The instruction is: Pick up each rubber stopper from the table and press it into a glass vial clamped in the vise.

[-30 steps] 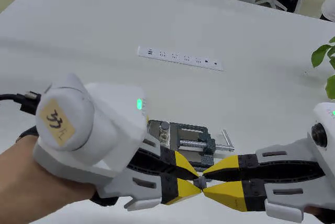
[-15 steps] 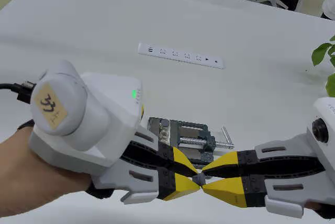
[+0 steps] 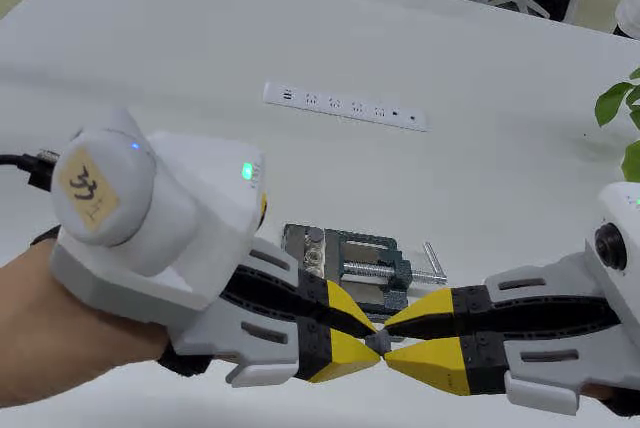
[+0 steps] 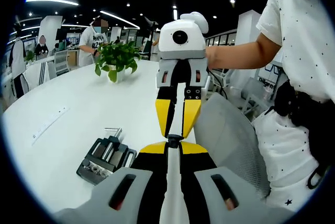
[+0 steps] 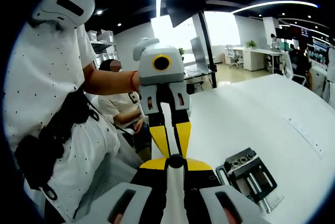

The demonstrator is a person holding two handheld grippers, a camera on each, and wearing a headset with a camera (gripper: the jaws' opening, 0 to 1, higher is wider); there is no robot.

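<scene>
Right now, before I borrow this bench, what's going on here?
A person holds a tool in each hand. The left tool and right tool meet tip to tip above the white table, both seemingly pinched on one small dark rubber stopper, as if passing it across. The vise holding glass vials sits beyond the tips, neither tool touching it.

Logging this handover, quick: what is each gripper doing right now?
Left gripper: closed on the rubber stopper.
Right gripper: closed on the same stopper, tip to tip with the left.
</scene>
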